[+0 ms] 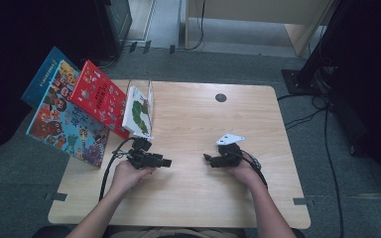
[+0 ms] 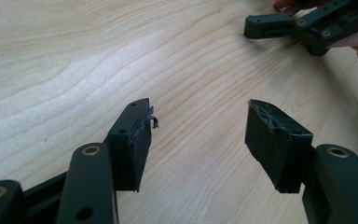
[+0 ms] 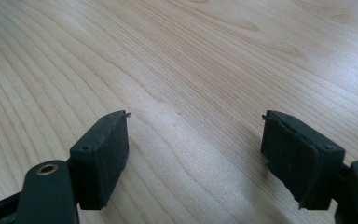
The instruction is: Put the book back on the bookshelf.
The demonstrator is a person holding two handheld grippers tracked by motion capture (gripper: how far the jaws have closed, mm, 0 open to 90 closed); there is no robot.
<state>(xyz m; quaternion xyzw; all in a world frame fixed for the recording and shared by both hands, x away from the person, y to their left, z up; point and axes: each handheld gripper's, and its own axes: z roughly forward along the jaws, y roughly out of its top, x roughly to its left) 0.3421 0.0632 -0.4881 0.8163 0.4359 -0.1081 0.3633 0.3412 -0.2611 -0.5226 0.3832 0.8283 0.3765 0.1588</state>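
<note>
My left gripper (image 1: 166,162) lies low over the wooden table (image 1: 198,119), held in a hand at front left and pointing right. Its jaws stand open in the left gripper view (image 2: 199,109) with bare wood between the worn black pads (image 2: 137,144). My right gripper (image 1: 207,158), with a grey three-cornered plate on top, points left towards it across a short gap. It is open too in the right gripper view (image 3: 196,116), with nothing between the jaws. The right gripper (image 2: 303,23) also appears far off in the left gripper view.
At the table's left edge lean several picture books: a white one with a green caterpillar (image 1: 138,111) in a clear stand (image 1: 151,96), a red one (image 1: 99,96), a large colourful one (image 1: 67,121) and a blue one (image 1: 39,77). A round cable hole (image 1: 221,97) sits at the back.
</note>
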